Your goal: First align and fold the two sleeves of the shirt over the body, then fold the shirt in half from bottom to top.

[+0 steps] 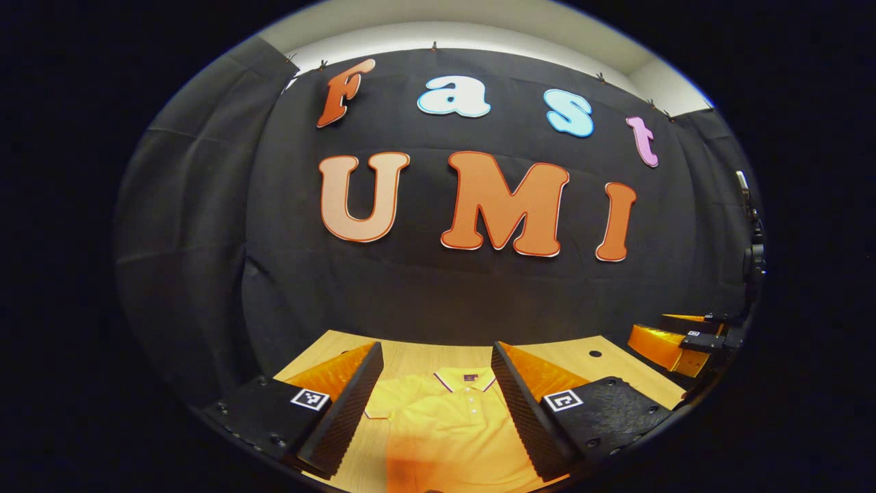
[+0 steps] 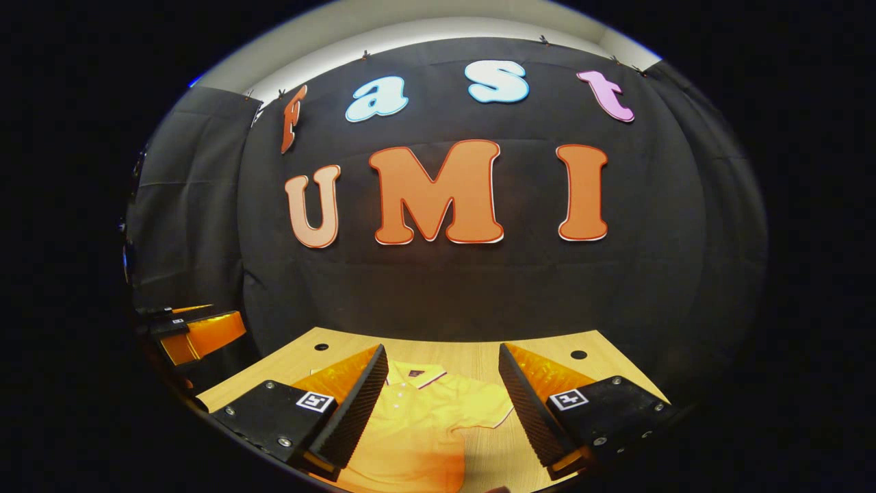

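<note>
Left gripper view: we see the shirt (image 1: 445,424) flat on the bench (image 1: 424,356), below and between our wide, empty jaws, collar pointing away. Each hand seems equally near its own sleeve.

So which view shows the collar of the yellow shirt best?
The left gripper view: the collar lies whole between that gripper's fingers. In the right gripper view, the collar sits partly behind a finger.

Recording booth, black cloth wall (image 1: 438,287) clipped up, bare wooden table (image 2: 479,356), pale ceiling (image 1: 479,20)
</note>
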{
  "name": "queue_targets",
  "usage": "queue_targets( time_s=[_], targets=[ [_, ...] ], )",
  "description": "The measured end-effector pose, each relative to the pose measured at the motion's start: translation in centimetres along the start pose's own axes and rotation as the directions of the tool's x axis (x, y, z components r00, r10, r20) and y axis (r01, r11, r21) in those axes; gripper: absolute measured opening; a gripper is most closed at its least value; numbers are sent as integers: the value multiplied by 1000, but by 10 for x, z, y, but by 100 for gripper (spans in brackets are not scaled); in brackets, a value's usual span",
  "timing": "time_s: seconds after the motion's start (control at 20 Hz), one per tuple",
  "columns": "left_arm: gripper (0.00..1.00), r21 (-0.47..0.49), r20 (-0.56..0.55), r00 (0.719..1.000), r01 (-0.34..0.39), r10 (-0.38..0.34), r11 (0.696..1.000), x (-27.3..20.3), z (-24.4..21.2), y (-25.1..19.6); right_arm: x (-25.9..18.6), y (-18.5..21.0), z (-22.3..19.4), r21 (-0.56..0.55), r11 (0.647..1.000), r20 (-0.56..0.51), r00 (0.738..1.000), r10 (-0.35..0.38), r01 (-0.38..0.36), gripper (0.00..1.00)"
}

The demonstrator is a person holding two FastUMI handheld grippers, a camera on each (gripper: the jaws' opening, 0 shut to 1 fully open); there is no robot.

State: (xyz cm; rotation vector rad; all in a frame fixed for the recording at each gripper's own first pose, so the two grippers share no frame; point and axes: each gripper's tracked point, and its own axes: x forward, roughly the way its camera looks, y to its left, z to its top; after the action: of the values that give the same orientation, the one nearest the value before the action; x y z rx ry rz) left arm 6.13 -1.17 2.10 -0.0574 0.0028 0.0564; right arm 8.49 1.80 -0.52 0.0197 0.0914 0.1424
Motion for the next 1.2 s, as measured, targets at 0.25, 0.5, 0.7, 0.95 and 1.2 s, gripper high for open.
queue_targets(
  time_s=[0.25, 0.5, 0.7, 0.95, 1.2],
  targets=[
    [98, -37, 18, 999, -51, 52, 998, 17, 16, 15, 19, -4, 5, 15, 1000, -29, 1000, -3, 4, 99],
    [98, 41, 69, 996, -54, 51, 998, 20, 38, 14, 39, -33, -21, 66, 996, -108, 993, -56, 63, 98],
    [98, 70, 100, 994, -39, 32, 997, 15, 40, 0, 62, -62, -58, 60, 992, -208, 973, -101, 115, 98],
    [98, 77, 94, 994, -64, 57, 995, 3, 34, -1, 82, -93, -129, 52, 985, -429, 894, -128, 166, 98],
    [98, 112, 108, 985, -146, 133, 983, -11, 35, 10, 95, -105, -199, 80, 980, -637, 766, -89, 180, 98]
  ],
)
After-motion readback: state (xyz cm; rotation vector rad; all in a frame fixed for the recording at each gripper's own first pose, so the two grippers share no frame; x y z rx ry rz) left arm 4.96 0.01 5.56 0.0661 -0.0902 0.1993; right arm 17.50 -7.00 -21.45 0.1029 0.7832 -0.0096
